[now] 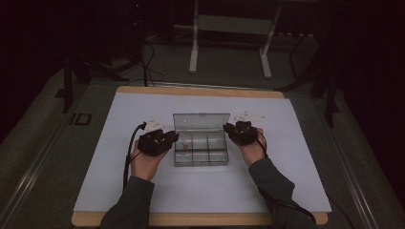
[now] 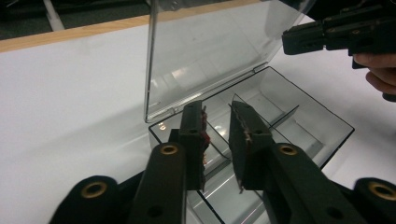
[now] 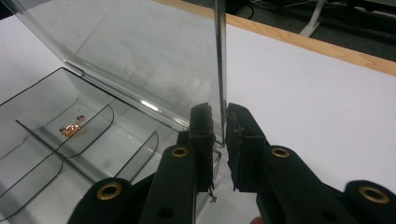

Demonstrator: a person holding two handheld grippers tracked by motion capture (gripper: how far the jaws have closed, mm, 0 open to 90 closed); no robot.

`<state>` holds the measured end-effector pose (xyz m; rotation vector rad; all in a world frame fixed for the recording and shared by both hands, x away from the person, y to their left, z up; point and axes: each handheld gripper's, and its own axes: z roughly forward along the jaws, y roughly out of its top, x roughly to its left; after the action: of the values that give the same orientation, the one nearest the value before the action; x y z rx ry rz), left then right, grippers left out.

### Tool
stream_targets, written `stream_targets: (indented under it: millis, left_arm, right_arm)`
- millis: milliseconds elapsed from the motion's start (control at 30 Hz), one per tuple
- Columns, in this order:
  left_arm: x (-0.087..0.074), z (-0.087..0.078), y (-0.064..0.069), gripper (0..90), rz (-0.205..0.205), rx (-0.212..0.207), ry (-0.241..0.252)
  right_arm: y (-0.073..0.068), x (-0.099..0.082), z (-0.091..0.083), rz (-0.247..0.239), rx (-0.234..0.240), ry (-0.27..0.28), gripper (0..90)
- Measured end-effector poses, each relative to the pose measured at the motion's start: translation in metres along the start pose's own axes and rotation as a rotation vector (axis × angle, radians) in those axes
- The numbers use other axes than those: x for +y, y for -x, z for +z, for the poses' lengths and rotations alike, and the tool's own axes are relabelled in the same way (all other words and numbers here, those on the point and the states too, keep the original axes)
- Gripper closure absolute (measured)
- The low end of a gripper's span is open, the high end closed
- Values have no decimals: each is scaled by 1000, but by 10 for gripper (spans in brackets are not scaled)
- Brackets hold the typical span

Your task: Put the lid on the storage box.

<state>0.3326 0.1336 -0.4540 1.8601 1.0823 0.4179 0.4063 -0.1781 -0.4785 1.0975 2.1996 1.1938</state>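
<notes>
Clear plastic organiser box (image 1: pixel 200 145) sits in the middle of the white table top (image 1: pixel 200 191), between your two hands, with its lid (image 1: pixel 201 122) standing upright along the far edge. Nearest you, your sleeves come in over the wooden front edge (image 1: pixel 200 219) of the table. Your left gripper (image 1: pixel 168 138) hovers at the box's left side; in the left gripper view its jaws stand apart above the near-left compartments with nothing between them, and no pad (image 2: pixel 198 140) touches the plastic. Your right gripper (image 1: pixel 230 128) is at the box's right rear corner; in the right gripper view the side edge of the lid rises out of the narrow gap between the two jaws, though you cannot tell whether the pads actually press on it. A few small copper-coloured pieces (image 3: pixel 71 129) lie in one compartment on the far-left side of the box. Thin dividers split the tray into compartments. Beyond the lid the white surface runs to a wooden back edge (image 1: pixel 200 90). Past that lies grey carpeted floor (image 1: pixel 229 62), the white legs of a stand (image 1: pixel 193 47), and loose black cables (image 1: pixel 148 62) in a dim room.
</notes>
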Motion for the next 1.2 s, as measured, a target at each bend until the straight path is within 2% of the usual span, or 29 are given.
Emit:
stream_targets:
  millis: [67,233,567,933,1200]
  left_arm:
    - [1,-1,0,803,-16,-22,8]
    - [5,-5,2,897,-32,-14,38]
    - [7,-5,3,899,-56,3,47]
    - [7,-7,5,899,-63,-24,43]
    - [6,-7,8,898,-50,-27,29]
  right_arm:
    - [0,-1,-1,-10,1,-1,810]
    - [-2,-3,-3,-24,-1,-2,816]
    - [-5,-8,-8,-35,4,-4,816]
    - [-5,-12,-9,-51,14,-13,811]
    - [-7,-17,-9,-41,35,-9,715]
